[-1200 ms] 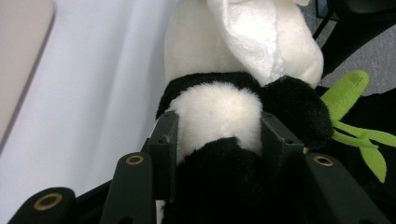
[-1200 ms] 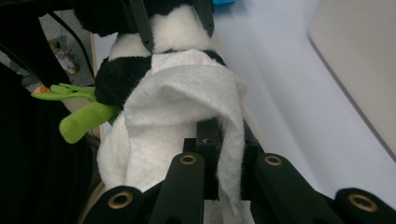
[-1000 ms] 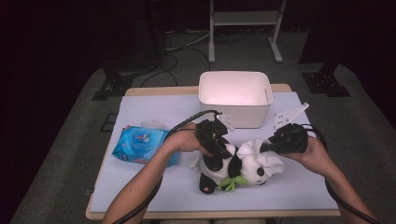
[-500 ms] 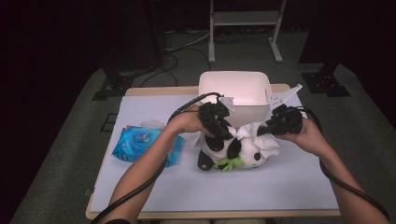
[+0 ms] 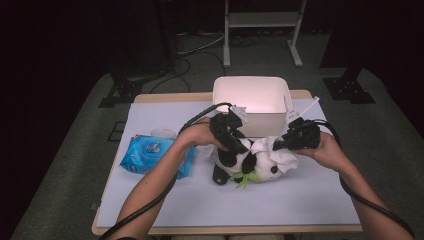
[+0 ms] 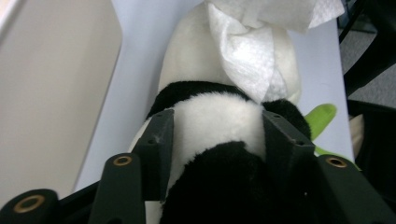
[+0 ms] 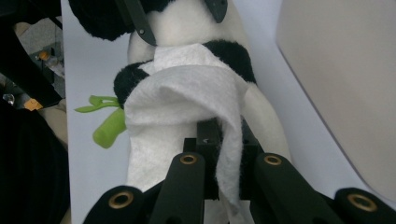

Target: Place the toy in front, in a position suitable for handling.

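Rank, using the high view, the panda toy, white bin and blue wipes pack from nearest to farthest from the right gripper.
1. Panda toy: right beside the right gripper, under the white wipe it holds.
2. White bin: just behind, at the table's far edge.
3. Blue wipes pack: far across, beyond the left hand.
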The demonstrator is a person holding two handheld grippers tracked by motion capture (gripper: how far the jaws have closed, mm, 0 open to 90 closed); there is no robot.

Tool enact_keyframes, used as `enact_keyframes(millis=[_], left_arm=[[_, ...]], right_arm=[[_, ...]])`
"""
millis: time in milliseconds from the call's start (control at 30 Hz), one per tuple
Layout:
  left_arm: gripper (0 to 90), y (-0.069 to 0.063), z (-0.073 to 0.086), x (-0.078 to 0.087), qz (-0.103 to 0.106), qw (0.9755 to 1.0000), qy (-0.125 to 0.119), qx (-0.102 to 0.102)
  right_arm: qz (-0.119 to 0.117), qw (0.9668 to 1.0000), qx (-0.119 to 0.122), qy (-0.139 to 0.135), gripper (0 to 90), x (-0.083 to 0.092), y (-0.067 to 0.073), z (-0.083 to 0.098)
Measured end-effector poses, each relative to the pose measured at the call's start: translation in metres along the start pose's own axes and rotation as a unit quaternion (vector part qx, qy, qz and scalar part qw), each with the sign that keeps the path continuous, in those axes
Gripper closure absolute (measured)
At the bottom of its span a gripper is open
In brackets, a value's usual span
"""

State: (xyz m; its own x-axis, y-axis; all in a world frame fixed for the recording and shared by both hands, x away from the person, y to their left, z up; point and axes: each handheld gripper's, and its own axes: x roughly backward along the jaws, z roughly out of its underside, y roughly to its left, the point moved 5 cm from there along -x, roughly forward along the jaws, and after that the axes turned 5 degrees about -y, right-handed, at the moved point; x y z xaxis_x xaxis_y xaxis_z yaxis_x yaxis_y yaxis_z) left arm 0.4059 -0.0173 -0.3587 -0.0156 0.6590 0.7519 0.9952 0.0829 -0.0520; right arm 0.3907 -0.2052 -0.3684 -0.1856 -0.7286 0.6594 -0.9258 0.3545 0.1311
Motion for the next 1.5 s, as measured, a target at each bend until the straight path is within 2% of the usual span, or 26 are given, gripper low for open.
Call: enact_keyframes(millis=[100,200,333,500,600,733,933,1100,1267,1400,1500], left_arm=[[38.7,-0.007,0.001,0.004,-0.002,0.9999,-0.011,0.011],[35.4,-0.01,0.0,0.011,-0.015,0.9996,-0.019,0.016],[33.9,-0.013,0.004,0.02,-0.023,0.9992,-0.025,0.021],[31.7,-0.019,0.014,0.021,-0.008,0.9988,-0.03,0.038],[32.7,-0.026,0.018,0.016,0.004,0.9985,-0.035,0.042],[34.2,-0.032,0.021,0.013,0.0,0.9984,-0.044,0.034],[35.5,-0.044,0.026,0.012,0.003,0.998,-0.057,0.028],[35.7,-0.052,0.026,0.012,0.005,0.9982,-0.057,0.017],[35.5,-0.055,0.027,0.012,0.004,0.9983,-0.057,0.014],[33.2,-0.059,0.025,0.013,0.008,0.998,-0.06,0.014],[27.7,-0.061,0.023,0.014,0.004,0.9983,-0.056,0.014]], right_arm=[[-0.002,0.9999,0.011,0.007,84.9,-0.002,0.01,0.001],[0.003,0.9997,0.022,0.011,84.9,-0.003,0.017,0.002],[0.003,0.9997,0.022,0.013,84.9,0.0,0.027,0.007],[0.001,0.9996,0.025,0.012,84.9,0.002,0.036,0.013],[-0.005,0.9995,0.025,0.017,84.9,0.004,0.041,0.016],[-0.002,0.9992,0.033,0.023,84.9,0.008,0.047,0.014],[0.004,0.999,0.043,0.014,84.8,0.01,0.047,0.001],[0.001,0.9992,0.037,0.014,84.8,0.001,0.038,-0.008],[-0.012,0.9988,0.03,0.035,84.8,-0.015,0.037,-0.003],[-0.014,0.9989,0.029,0.033,84.8,-0.017,0.04,0.003],[-0.02,0.9988,0.026,0.037,84.9,-0.018,0.043,0.008]])
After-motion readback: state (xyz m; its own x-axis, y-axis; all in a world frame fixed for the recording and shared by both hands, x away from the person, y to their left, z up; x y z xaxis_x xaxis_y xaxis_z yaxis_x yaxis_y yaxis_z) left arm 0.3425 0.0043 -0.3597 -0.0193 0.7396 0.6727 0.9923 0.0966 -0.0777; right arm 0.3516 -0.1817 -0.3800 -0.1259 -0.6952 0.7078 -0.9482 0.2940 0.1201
